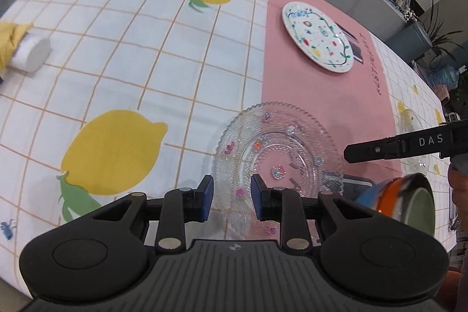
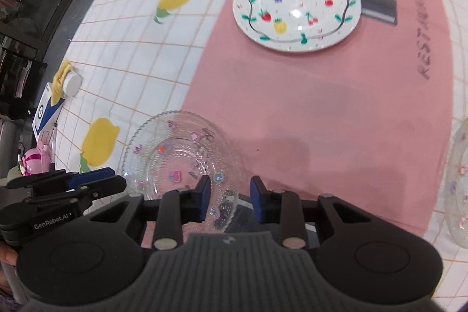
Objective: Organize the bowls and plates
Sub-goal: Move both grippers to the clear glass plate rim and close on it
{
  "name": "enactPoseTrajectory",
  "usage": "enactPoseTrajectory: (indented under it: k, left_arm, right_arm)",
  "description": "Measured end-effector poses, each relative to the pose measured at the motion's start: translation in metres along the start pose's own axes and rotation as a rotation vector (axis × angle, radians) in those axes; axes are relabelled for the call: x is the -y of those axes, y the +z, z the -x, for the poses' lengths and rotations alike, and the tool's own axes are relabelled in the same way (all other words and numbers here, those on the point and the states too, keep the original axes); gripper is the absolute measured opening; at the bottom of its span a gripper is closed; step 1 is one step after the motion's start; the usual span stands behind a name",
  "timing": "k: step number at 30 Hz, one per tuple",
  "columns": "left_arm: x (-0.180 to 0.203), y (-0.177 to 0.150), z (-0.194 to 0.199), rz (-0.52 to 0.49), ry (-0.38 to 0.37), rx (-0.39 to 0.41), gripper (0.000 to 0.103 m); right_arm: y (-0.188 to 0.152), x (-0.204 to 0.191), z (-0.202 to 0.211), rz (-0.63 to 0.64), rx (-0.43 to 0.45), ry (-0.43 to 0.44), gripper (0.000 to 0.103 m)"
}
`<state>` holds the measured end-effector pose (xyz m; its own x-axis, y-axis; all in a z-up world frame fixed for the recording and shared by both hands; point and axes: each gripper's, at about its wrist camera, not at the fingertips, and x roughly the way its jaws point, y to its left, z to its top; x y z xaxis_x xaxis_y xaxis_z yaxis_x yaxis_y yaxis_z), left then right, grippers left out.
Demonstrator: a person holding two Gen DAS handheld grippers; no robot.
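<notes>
Covering your table, lemon-print cloth and pink mat; clear glass plate straddles their seam. Beyond the glass plate on pink: white fruit plate. Your left tool and right tool hover over the glass plate's near rim, fingers apart, gripping nothing.

We note a glass plate lower centre on the placemat's left edge; a painted plate upper centre on it; another glass plate at right edge, partly cropped.
</notes>
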<state>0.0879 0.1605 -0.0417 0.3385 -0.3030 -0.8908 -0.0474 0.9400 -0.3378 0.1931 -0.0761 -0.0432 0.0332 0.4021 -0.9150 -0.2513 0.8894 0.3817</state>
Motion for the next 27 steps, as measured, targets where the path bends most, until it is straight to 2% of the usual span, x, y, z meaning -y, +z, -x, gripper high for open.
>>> enactPoseTrajectory:
  k: [8, 16, 17, 21, 27]
  left_arm:
    - [-0.006, 0.001, -0.014, 0.027, -0.008, -0.013, 0.030]
    - [-0.008, -0.003, -0.013, 0.033, 0.004, 0.004, 0.017]
    - [-0.009, -0.003, -0.013, 0.042, 0.001, 0.008, 0.016]
    - [-0.014, -0.003, -0.012, 0.091, -0.011, 0.018, 0.014]
    - [-0.012, -0.002, -0.011, 0.083, 0.011, 0.028, 0.014]
  right_arm:
    - [0.005, 0.005, -0.021, -0.023, -0.078, 0.010, 0.023]
    - [0.005, 0.007, -0.032, -0.053, -0.103, 0.026, 0.016]
    - [0.004, 0.007, -0.033, -0.060, -0.111, 0.038, 0.012]
    - [0.002, 0.008, -0.033, -0.082, -0.096, 0.044, 0.011]
    - [0.000, 0.010, -0.029, -0.109, -0.063, 0.068, 0.009]
